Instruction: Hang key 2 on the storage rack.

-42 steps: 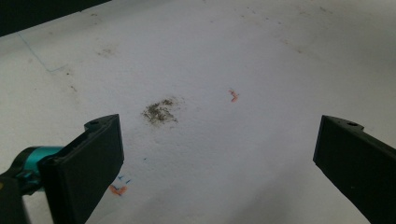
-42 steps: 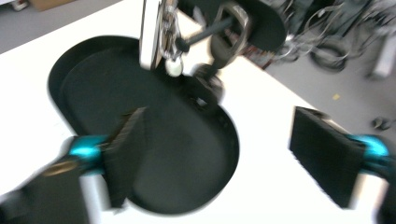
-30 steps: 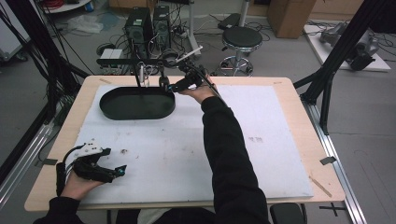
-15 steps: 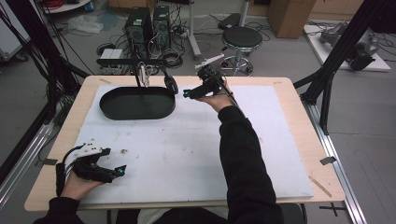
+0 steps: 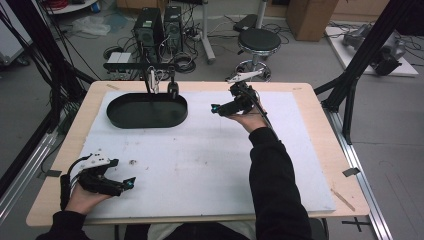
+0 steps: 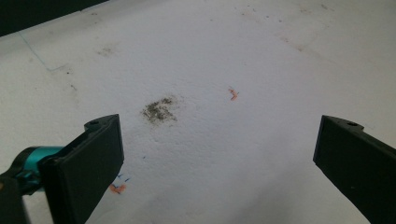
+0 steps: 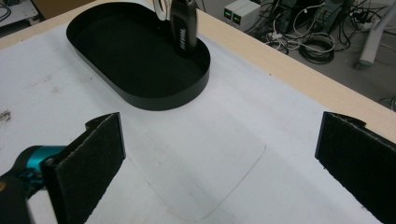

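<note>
Behind the black tray [image 7: 140,56], cables [image 7: 322,42] litter the floor.

left black two-jaw gripper [image 5: 131,183]: low at near left, jaws wide apart | right black two-jaw gripper [image 5: 214,108]: raised on outstretched black-sleeved arm [image 5: 272,175], jaws wide apart, pointing left

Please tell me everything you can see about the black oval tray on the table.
The black tray is a shallow oval dish with a low upright wall and a flat, dark, matte floor, perhaps metal or plastic. It lies flat on the white sheet at the table's far left. Two dark tools stand at its far rim. No gripper touches it.
</note>
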The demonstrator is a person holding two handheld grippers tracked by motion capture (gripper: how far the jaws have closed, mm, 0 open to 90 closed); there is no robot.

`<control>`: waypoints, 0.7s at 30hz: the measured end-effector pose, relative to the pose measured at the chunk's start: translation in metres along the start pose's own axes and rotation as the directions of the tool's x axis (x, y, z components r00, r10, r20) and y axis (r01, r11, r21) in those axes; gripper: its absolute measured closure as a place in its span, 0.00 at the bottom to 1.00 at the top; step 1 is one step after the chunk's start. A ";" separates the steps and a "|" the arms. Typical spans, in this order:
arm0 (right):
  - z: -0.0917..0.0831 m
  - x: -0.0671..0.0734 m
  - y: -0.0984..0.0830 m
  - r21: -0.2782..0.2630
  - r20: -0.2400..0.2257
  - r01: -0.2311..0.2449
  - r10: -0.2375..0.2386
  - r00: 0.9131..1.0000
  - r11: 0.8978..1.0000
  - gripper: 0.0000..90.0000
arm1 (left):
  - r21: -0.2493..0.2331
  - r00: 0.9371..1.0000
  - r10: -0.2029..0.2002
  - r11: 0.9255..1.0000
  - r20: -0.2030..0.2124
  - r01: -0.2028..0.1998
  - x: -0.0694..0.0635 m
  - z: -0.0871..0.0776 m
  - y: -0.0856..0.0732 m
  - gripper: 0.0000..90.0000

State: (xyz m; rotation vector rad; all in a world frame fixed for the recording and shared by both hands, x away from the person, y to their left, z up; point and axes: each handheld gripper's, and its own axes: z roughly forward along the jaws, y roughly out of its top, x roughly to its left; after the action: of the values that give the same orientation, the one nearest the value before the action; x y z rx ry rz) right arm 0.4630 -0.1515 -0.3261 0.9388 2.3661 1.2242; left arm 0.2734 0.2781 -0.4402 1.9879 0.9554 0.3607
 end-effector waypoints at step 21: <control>-0.036 -0.009 -0.054 0.013 0.031 -0.026 0.025 0.999 1.000 0.01 | 0.007 1.000 0.005 1.000 0.008 -0.005 0.000 0.001 0.000 0.02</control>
State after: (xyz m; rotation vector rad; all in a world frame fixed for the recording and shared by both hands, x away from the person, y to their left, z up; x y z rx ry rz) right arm 0.4278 -0.2021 -0.3491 0.9879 2.3483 1.1958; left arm 0.2736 0.2778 -0.4407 1.9966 0.9485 0.3528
